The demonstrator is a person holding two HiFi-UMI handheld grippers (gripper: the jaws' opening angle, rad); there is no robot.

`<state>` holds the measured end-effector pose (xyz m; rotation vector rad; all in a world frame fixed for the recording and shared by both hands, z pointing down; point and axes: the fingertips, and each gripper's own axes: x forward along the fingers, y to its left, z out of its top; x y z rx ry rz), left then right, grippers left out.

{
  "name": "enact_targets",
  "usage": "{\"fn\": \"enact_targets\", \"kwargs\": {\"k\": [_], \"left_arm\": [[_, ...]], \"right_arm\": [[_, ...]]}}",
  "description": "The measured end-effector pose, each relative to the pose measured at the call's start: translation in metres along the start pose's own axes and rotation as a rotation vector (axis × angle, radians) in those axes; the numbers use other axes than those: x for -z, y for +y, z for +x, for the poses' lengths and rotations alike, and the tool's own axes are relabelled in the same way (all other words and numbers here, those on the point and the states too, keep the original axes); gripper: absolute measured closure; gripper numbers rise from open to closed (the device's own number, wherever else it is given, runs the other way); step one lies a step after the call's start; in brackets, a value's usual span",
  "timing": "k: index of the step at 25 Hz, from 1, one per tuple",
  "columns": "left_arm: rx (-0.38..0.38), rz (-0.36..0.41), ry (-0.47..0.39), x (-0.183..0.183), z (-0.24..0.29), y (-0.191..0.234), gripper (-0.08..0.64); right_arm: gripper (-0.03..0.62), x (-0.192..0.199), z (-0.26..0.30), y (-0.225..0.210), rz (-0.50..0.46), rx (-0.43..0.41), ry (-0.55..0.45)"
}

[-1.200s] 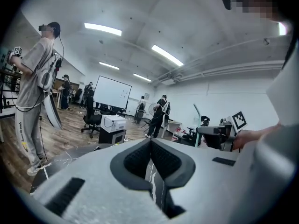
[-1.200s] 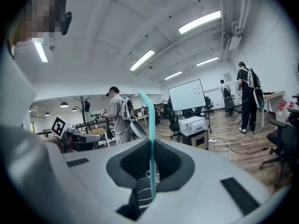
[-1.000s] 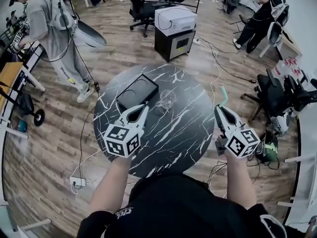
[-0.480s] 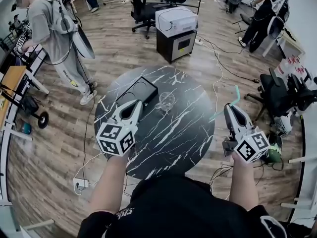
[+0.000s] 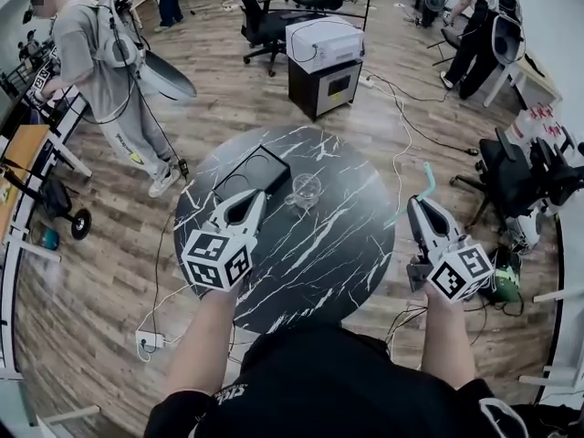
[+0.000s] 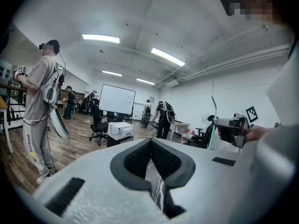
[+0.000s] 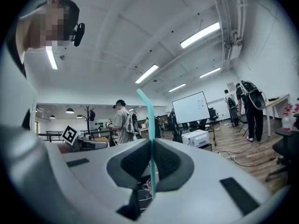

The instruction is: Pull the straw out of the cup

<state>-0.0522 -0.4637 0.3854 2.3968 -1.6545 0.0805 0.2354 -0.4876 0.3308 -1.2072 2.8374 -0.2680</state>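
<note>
My right gripper [image 5: 421, 203], at frame right, pinches the teal straw [image 5: 429, 182] upright, well clear of the cup [image 5: 306, 190] at frame centre, so extraction appears complete; my left gripper [image 5: 256, 196] waits closed and empty.

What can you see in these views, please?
round marble-patterned table: one, black with white veins, before the person
clear glass cup: one, transparent, upright near the table's middle
flat rectangular box: one, black, on the table left of the cup
bent plastic straw: one, teal, held beyond the table's right edge
boxy printer: one, white, on a black cabinet beyond the table
other people: several, grey or dark clothes, around the room
left gripper: one, white, shut and empty, over the table
right gripper: one, white, shut on the straw
</note>
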Motion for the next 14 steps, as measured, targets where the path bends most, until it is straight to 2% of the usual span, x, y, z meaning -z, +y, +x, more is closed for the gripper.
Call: {"fn": "enact_targets", "kwargs": {"k": [14], "left_arm": [[-0.005,-0.004,-0.001,0.0004,-0.0039,0.0044,0.551]], "right_arm": [[0.569,0.0067,0.0050,0.0074,0.001,-0.019,0.017]]}}
